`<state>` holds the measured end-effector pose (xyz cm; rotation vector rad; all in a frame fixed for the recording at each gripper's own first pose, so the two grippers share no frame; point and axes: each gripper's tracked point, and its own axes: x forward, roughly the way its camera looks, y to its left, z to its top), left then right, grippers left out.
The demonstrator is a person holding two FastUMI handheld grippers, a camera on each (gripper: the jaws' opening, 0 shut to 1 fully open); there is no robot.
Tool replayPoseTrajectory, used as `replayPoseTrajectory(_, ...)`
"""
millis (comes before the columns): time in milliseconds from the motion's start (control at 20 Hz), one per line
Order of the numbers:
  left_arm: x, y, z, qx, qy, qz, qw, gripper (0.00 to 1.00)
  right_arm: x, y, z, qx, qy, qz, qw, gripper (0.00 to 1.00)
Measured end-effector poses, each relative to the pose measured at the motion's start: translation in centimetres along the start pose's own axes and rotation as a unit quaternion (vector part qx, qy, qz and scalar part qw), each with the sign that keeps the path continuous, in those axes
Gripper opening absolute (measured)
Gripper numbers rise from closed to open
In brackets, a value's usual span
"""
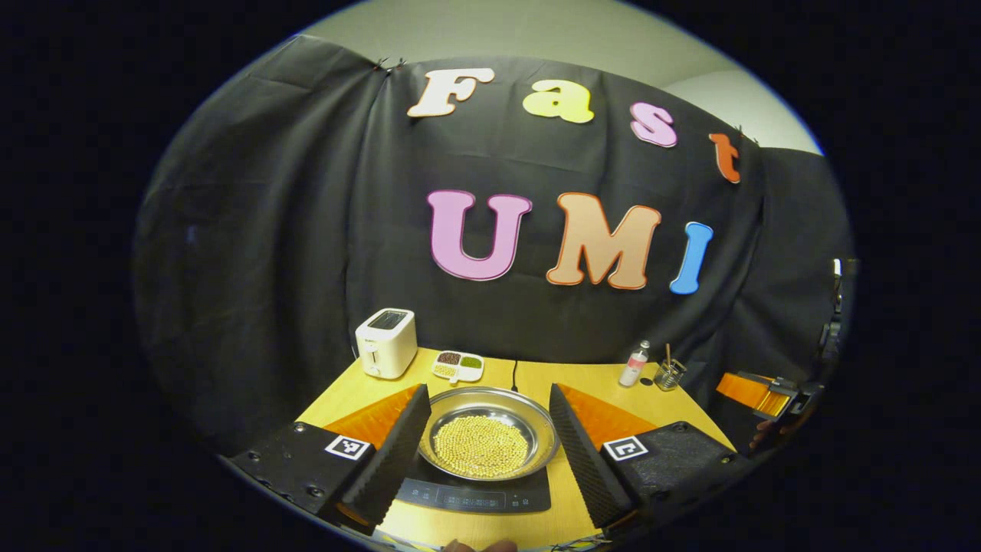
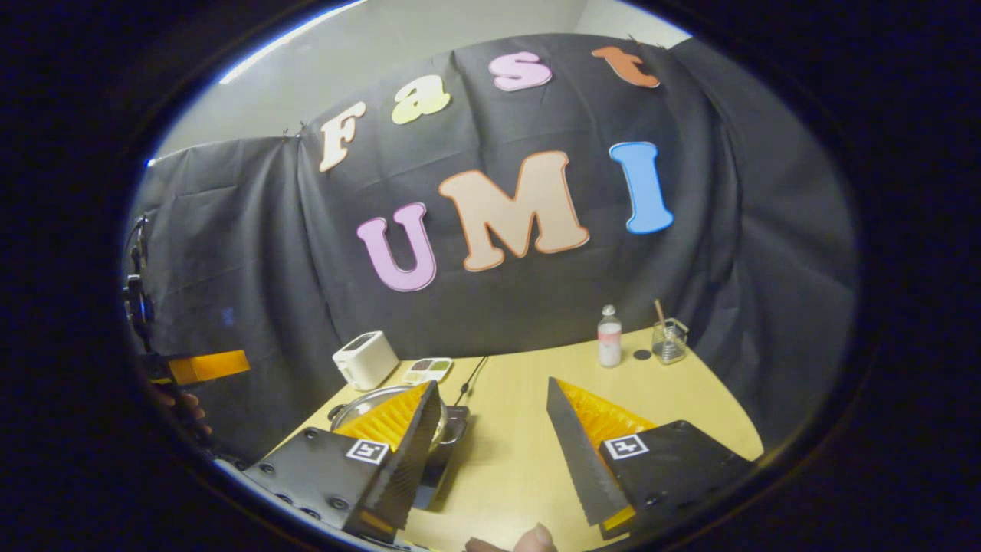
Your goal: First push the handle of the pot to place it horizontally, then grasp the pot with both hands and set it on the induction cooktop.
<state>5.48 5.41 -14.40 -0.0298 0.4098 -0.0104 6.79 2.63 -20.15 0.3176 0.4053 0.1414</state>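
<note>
The steel pot, filled with yellow beans, stands on the black induction cooktop near the table's front edge. My left gripper is open, its fingers framing the pot from the near side without touching it. In the right gripper view the pot is partly hidden behind one finger, and a side handle sticks out over the cooktop. My right gripper is open over bare table to the pot's right. Each gripper also appears in the other's view, held off the table's side.
Along the back of the yellow table stand a white toaster, a small divided dish, a bottle and a glass jar. A black cable runs from the cooktop to the back edge.
</note>
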Motion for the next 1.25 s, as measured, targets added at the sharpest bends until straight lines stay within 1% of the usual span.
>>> replayPoseTrajectory(50,-0.6,-1.3,0.4,-0.001,-0.005,-0.008,1.0,0.94,-0.7,-0.2,0.6,0.0,-0.008,-0.008,1.0,0.8)
replayPoseTrajectory(200,-3.1,-3.5,1.4,0.003,-0.018,-0.036,0.999,0.94,-3.2,0.0,1.8,0.0,-0.032,-0.033,0.999,0.8)
replayPoseTrajectory(250,-3.9,-3.5,1.8,0.014,-0.027,-0.039,0.999,0.91,-4.2,-0.1,2.4,-0.003,-0.038,-0.045,0.998,0.8)
replayPoseTrajectory(350,-5.6,-2.9,1.7,0.04,-0.036,-0.035,0.998,0.9,-6.6,0.1,2.5,-0.015,-0.047,-0.068,0.996,0.8)
replayPoseTrajectory(400,-6.3,-2.6,1.8,0.047,-0.043,-0.033,0.997,0.95,-7.6,0.1,2.5,-0.027,-0.047,-0.081,0.995,0.8)
replayPoseTrajectory(450,-6.9,-2.6,1.4,0.046,-0.046,-0.035,0.997,0.91,-8.9,-0.1,2.3,-0.04,-0.049,-0.098,0.993,0.8)
replayPoseTrajectory(550,-8.1,-2.9,0.7,0.04,-0.054,-0.042,0.997,0.91,-10.8,0.6,2.6,-0.07,-0.063,-0.106,0.99,0.8)
replayPoseTrajectory(600,-8.6,-2.7,0.5,0.032,-0.053,-0.037,0.997,0.91,-11.7,0.8,2.5,-0.083,-0.063,-0.11,0.988,0.8)
replayPoseTrajectory(650,-9.6,-2.3,-0.3,0.025,-0.04,-0.026,0.999,0.9,-12.5,1.2,2.2,-0.087,-0.056,-0.106,0.989,0.8)
replayPoseTrajectory(700,-10.6,-2.4,-0.3,0.021,-0.045,-0.027,0.998,0.94,-13.1,1.9,2.6,-0.09,-0.063,-0.101,0.989,0.81)
replayPoseTrajectory(750,-11.1,-3.0,0.2,0.02,-0.05,-0.029,0.998,0.91,-13.2,1.9,3.8,-0.096,-0.079,-0.103,0.987,0.81)
replayPoseTrajectory(800,-11.3,-3.4,0.4,0.022,-0.049,-0.03,0.998,0.94,-13.1,1.6,4.5,-0.094,-0.088,-0.102,0.986,0.81)
replayPoseTrajectory(850,-11.4,-3.8,0.2,0.025,-0.047,-0.031,0.998,0.9,-13.1,1.7,4.6,-0.084,-0.086,-0.095,0.988,0.8)
replayPoseTrajectory(900,-11.4,-4.1,0.2,0.03,-0.041,-0.025,0.998,0.94,-13.2,1.5,4.5,-0.073,-0.077,-0.092,0.99,0.81)
replayPoseTrajectory(950,-11.6,-4.5,0.1,0.035,-0.035,-0.024,0.998,0.9,-13.4,0.6,4.4,-0.067,-0.072,-0.093,0.991,0.81)
replayPoseTrajectory(1050,-11.2,-6.8,1.2,0.045,-0.047,-0.038,0.997,0.91,-13.3,-1.2,5.7,-0.073,-0.087,-0.096,0.989,0.81)
replayPoseTrajectory(1100,-11.1,-7.6,1.5,0.046,-0.047,-0.039,0.997,0.94,-13.5,-1.9,5.5,-0.075,-0.082,-0.097,0.989,0.8)
replayPoseTrajectory(1150,-11.1,-8.1,1.4,0.045,-0.046,-0.041,0.997,0.95,-13.7,-2.5,5.1,-0.074,-0.077,-0.095,0.99,0.8)
replayPoseTrajectory(1250,-10.7,-9.2,1.8,0.038,-0.048,-0.046,0.997,0.95,-13.6,-3.8,5.5,-0.072,-0.081,-0.099,0.989,0.81)
